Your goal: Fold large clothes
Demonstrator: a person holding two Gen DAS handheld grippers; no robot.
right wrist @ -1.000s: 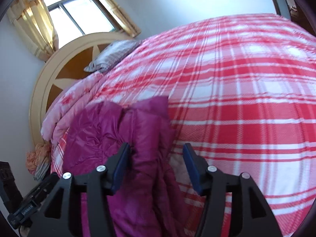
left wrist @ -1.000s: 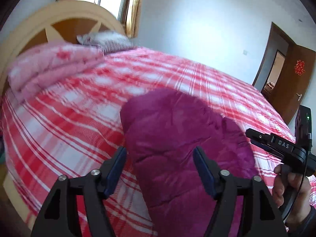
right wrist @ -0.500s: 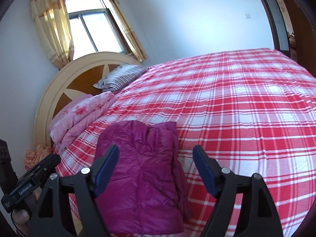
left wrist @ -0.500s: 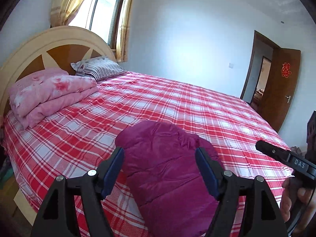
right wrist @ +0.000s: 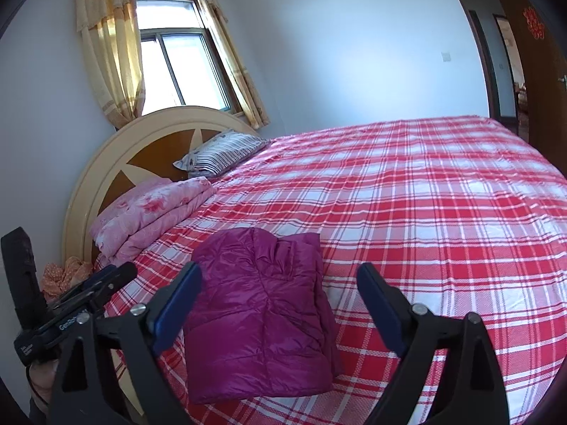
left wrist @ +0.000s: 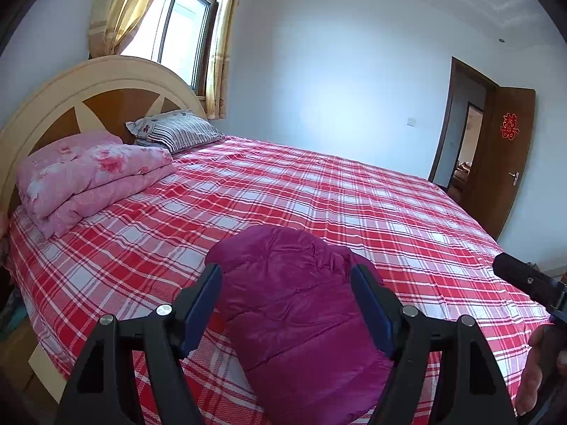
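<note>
Both grippers have pulled back and up from the purple jacket [right wrist: 260, 315] since a second ago, so I now see the whole bed [right wrist: 443, 212]. My right gripper [right wrist: 280, 304] has just been opening, nothing between its fingers; my left gripper [left wrist: 287, 311] also stands open and empty. The jacket lies as a compact folded bundle near the bed's near edge, so I judge folding finished. Beyond the jacket the bed offers wide room; a pink quilt [left wrist: 88, 177] sits well apart.

I see one purple jacket [right wrist: 260, 315], one big bed [right wrist: 443, 212] with a red check sheet, one striped pillow [right wrist: 221, 154], one pink folded blanket [right wrist: 152, 212], one window [right wrist: 177, 67], two yellow curtains [right wrist: 106, 53], one brown door [left wrist: 510, 156], my two tongs.
</note>
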